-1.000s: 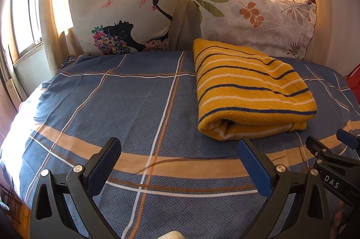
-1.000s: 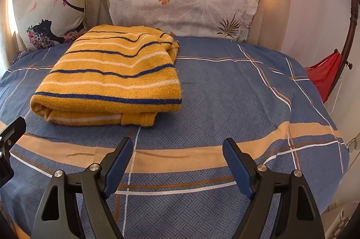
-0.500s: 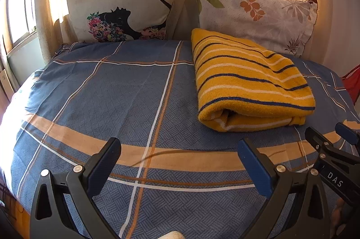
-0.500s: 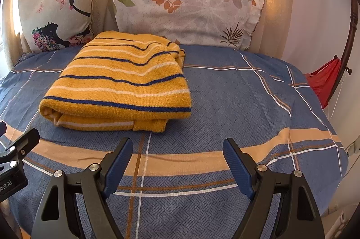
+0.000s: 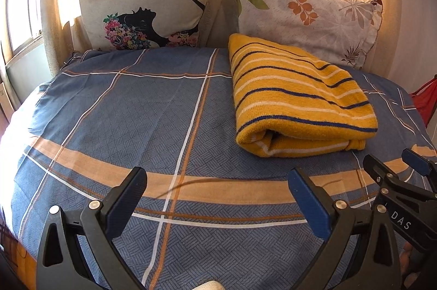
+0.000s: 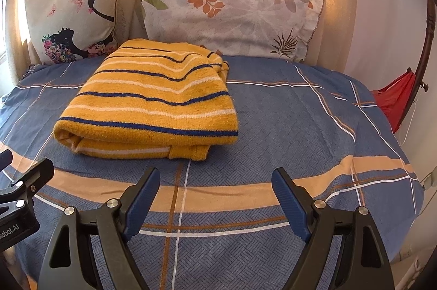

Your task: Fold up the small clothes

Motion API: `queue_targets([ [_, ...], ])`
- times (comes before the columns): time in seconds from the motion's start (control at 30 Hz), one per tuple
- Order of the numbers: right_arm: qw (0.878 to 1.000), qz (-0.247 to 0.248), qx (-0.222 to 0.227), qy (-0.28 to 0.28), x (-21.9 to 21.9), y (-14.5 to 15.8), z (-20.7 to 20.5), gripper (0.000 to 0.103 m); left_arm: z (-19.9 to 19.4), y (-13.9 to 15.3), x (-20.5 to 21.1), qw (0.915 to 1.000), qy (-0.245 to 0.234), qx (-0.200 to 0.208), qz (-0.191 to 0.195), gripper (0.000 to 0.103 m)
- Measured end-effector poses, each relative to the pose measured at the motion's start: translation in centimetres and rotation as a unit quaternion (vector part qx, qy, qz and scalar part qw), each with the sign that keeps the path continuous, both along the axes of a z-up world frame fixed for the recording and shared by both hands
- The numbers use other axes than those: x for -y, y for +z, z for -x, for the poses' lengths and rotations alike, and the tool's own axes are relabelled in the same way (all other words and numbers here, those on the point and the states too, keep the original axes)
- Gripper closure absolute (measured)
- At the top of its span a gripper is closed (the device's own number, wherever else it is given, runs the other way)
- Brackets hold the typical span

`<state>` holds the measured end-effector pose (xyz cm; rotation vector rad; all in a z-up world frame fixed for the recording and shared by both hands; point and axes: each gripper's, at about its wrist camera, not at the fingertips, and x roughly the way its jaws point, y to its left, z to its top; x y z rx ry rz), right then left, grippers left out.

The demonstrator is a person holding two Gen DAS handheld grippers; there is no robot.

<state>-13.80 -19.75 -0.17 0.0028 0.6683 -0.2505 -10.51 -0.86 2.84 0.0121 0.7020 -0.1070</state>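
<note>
With both sets of jaws spread wide and empty at the bottom of each frame, the left gripper (image 5: pixel 217 194) and right gripper (image 6: pixel 215 193) hang short of the sweater (image 6: pixel 155 98), lying folded mid-frame on the bed (image 6: pixel 300 126); folding looks finished.

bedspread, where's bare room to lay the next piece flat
Widest free patch: the bedspread left of the folded yellow sweater, in front of the silhouette cushion. A narrower strip lies right of the sweater, toward the red bag. Crowded along the pillows.
</note>
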Motion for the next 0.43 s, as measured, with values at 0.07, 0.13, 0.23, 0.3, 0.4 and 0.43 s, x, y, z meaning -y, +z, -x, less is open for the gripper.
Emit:
queue_targets([
  [0.07,1.000,0.000,0.000,-0.001,-0.08,0.01,0.10,0.015,0.06,0.02,0.00,1.0000,0.000,0.000,0.002,0.000],
  [0.13,1.000,-0.001,0.000,-0.002,-0.17,0.07,0.24,0.015,0.19,0.07,-0.06,1.0000,0.001,0.000,0.004,0.000],
  [0.23,1.000,-0.002,0.001,-0.001,-0.20,0.13,0.34,0.015,0.37,0.11,-0.18,1.0000,0.002,-0.002,0.007,0.000],
  [0.3,1.000,-0.002,0.001,-0.002,-0.40,0.16,0.48,0.015,0.40,0.13,-0.20,1.0000,0.000,-0.004,0.008,0.000],
  [0.4,1.000,-0.002,-0.001,-0.002,-0.65,0.23,0.66,0.015,0.57,0.21,-0.34,1.0000,0.001,-0.003,0.008,0.000],
  [0.43,1.000,-0.001,-0.001,-0.001,-0.73,0.26,0.73,0.015,0.67,0.27,-0.30,1.0000,0.000,-0.003,0.008,0.000],
])
